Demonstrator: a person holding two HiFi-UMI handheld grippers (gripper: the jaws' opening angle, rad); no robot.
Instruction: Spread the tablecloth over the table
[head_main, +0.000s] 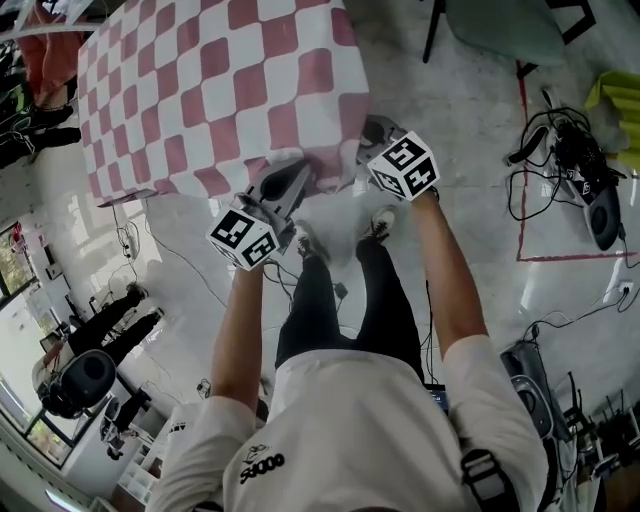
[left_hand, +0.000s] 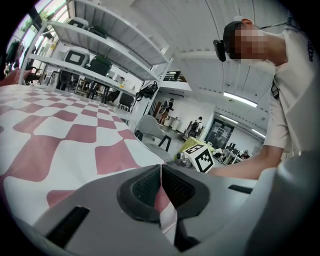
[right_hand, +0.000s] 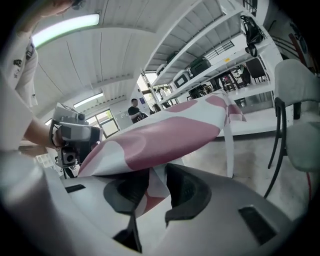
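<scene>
A pink-and-white checked tablecloth (head_main: 210, 90) lies over the table at the top of the head view, its near edge hanging toward me. My left gripper (head_main: 295, 180) holds that near edge; in the left gripper view its jaws (left_hand: 161, 187) are shut on a thin strip of the cloth (left_hand: 65, 135). My right gripper (head_main: 368, 135) is at the near right corner. In the right gripper view a bunched fold of the cloth (right_hand: 165, 135) sits pinched between its pads (right_hand: 152, 187). Each gripper shows in the other's view: the right one's marker cube (left_hand: 202, 157), the left gripper (right_hand: 75, 137).
A chair (head_main: 500, 25) stands beyond the table's right side. Cables and equipment (head_main: 580, 180) lie on the floor at right inside red tape lines (head_main: 525, 150). Shelving (left_hand: 100, 55) runs behind the table. A grey chair (right_hand: 300, 100) is close on the right.
</scene>
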